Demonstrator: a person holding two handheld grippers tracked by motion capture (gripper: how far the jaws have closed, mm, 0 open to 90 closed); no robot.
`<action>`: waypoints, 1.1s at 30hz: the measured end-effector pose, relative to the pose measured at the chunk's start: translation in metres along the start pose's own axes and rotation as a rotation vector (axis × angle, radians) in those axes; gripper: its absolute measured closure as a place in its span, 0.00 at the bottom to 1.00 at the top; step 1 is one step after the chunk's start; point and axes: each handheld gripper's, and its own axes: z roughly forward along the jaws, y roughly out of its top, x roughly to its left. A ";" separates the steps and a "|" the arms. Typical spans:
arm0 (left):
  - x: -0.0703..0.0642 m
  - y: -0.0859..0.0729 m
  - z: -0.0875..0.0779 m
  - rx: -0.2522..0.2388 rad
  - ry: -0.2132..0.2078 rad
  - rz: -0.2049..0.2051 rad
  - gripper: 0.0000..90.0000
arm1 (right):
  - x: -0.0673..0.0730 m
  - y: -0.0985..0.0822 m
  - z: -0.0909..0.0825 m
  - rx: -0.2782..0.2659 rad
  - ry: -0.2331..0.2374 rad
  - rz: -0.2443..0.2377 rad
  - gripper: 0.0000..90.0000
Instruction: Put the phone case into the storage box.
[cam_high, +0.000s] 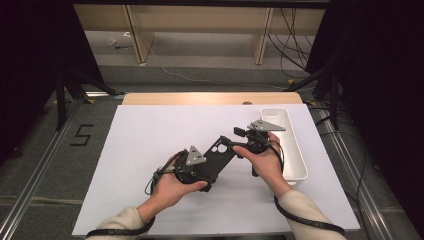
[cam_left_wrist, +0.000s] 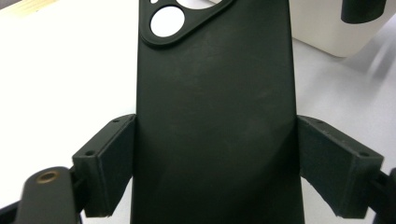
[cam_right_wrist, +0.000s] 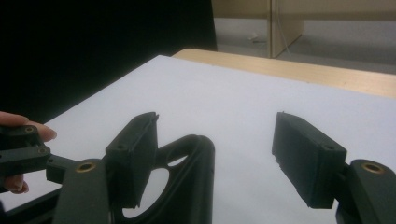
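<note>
Left gripper (cam_left_wrist: 215, 154) is clamping the matte black phone case (cam_left_wrist: 215, 116) by its long edges above the white table sheet (cam_high: 150, 140). Right gripper (cam_right_wrist: 217, 158) is standing open, case's camera-cutout corner between its jaws, one pad beside it. White oblong plastic bin (cam_high: 295, 150) is lying near the right edge.

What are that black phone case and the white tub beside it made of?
The black phone case with round camera holes looks like soft matte silicone or rubbery plastic: dull, faintly smudged, no glare. The long white rectangular tub seems to be smooth moulded plastic, with rounded corners and a slight sheen.
</note>
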 end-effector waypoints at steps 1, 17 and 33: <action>-0.001 0.000 0.000 0.001 -0.001 -0.001 0.18 | -0.001 0.000 0.000 0.004 0.004 0.008 0.36; -0.005 0.000 0.001 -0.010 0.014 0.023 0.18 | -0.002 -0.006 0.007 0.056 0.025 0.100 0.40; -0.006 -0.001 0.003 -0.016 0.012 0.026 0.18 | -0.001 -0.008 0.008 0.095 0.074 0.210 0.53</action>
